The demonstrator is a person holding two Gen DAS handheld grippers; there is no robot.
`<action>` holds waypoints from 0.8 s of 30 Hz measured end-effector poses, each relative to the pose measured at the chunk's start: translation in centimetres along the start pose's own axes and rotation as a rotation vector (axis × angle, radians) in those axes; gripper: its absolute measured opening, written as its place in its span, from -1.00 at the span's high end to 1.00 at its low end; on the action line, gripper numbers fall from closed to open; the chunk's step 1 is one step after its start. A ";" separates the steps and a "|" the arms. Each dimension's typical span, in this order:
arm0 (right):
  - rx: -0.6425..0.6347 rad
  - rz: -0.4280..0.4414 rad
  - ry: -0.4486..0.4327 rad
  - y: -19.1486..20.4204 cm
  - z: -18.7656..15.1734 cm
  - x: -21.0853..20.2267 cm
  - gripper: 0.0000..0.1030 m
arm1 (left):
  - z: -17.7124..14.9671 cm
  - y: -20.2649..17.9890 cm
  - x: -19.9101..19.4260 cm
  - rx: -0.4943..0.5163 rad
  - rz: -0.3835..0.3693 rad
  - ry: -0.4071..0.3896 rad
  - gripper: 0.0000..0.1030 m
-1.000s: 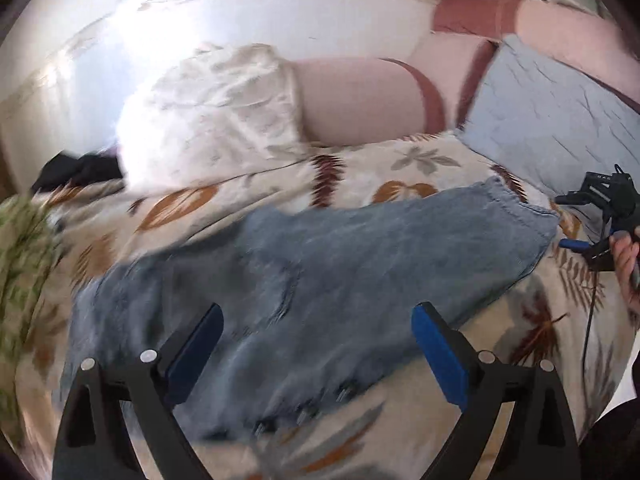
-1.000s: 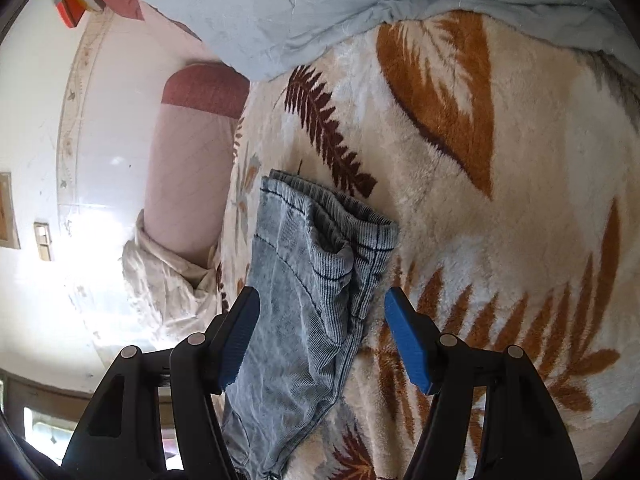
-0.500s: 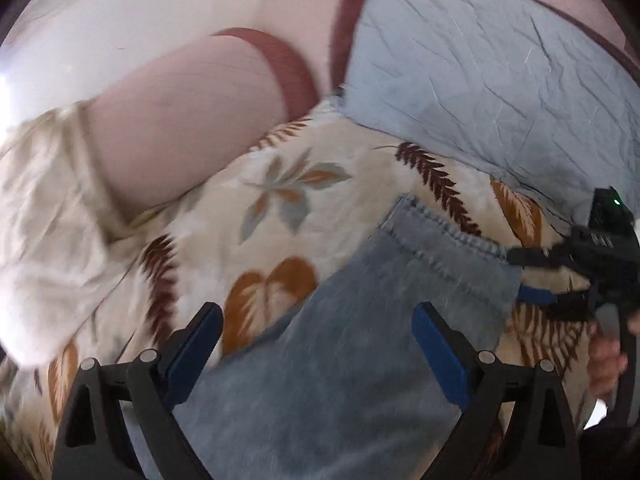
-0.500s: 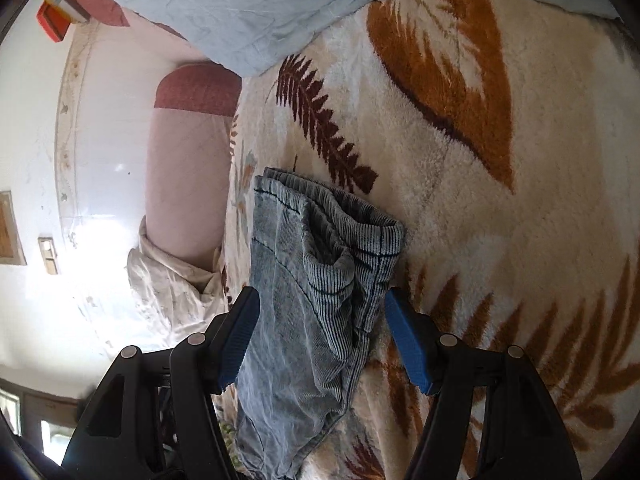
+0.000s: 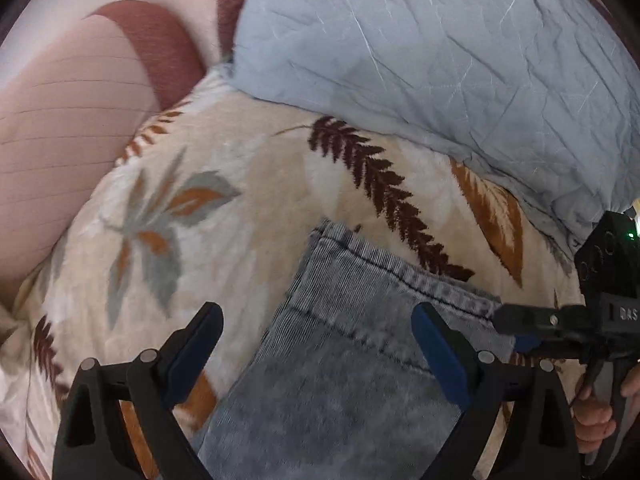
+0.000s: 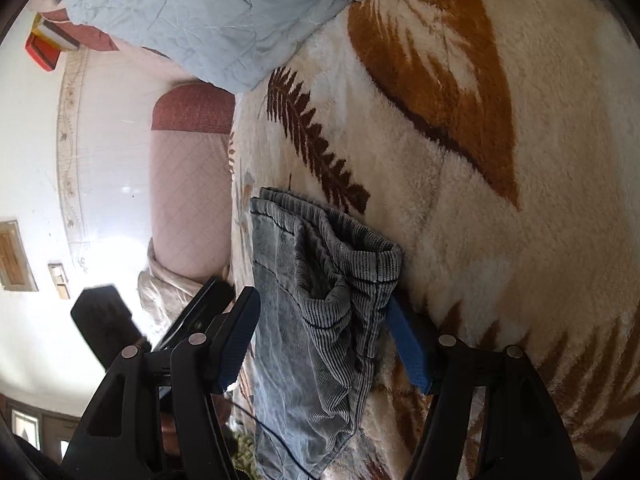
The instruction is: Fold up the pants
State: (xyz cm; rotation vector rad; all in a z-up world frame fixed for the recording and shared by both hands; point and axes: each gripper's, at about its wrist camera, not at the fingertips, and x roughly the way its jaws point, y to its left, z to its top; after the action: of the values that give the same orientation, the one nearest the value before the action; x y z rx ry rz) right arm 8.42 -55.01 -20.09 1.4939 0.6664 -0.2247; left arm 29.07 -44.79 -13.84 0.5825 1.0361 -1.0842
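Light blue denim pants [image 5: 352, 360] lie on a leaf-print blanket [image 5: 240, 208]; their hemmed end [image 5: 400, 272] points at the far pillow. My left gripper [image 5: 320, 344] is open, low over the left part of that end, empty. My right gripper [image 6: 324, 340] is open, its jaws on either side of the right corner of the pants [image 6: 320, 300], with the right pad partly under the cloth. The right gripper also shows in the left wrist view [image 5: 532, 328] at the pants' right corner.
A grey-blue pillow [image 5: 440, 52] lies beyond the pants. A pink bolster [image 5: 72, 112] with dark red ends lies at the left by the white wall. A crumpled cream cloth [image 6: 160, 292] sits by the bolster.
My left gripper has swung from the middle of the pants to their hemmed end. My right gripper has moved forward until its jaws straddle the pants' corner.
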 end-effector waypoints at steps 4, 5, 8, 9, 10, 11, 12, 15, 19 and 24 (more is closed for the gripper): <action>0.016 0.008 -0.003 -0.3 0.1 0.0 -0.17 | 0.6 0.2 1.6 -0.001 -0.042 0.024 -0.77; 0.014 0.007 -0.002 -0.3 0.1 0.0 -0.16 | 0.6 0.3 1.9 0.001 -0.048 0.030 -0.73; 0.000 -0.002 -0.006 -0.3 0.0 -0.2 -0.16 | 0.4 0.3 2.8 0.004 -0.066 0.052 -0.58; -0.004 -0.005 -0.007 -0.2 0.0 -0.2 -0.16 | 0.3 0.3 3.0 0.002 -0.072 0.056 -0.50; -0.007 -0.007 -0.007 -0.1 -0.1 -0.2 -0.16 | 0.3 0.3 3.2 0.001 -0.083 0.061 -0.46; -0.009 -0.010 -0.007 -0.1 -0.1 -0.2 -0.16 | 0.2 0.1 3.4 0.002 -0.090 0.064 -0.43; -0.010 -0.011 -0.008 -0.1 -0.1 -0.2 -0.15 | 0.2 -0.2 3.5 0.008 -0.091 0.065 -0.43; -0.012 -0.017 -0.012 0.0 -0.2 -0.2 -0.12 | 0.2 -0.7 3.9 0.025 -0.077 0.069 -0.43; -0.018 -0.027 -0.016 0.1 -0.3 0.0 -0.09 | 0.4 -0.3 3.8 -0.023 -0.095 0.052 -0.38; -0.025 -0.039 -0.021 0.3 -0.5 0.2 -0.03 | 0.5 -0.5 3.8 -0.032 -0.070 0.038 -0.17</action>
State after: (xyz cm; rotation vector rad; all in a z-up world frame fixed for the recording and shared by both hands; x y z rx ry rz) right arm 8.58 -54.49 -19.89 1.4539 0.6795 -0.2608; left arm 29.22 -47.01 -16.98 0.5465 1.1119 -1.1198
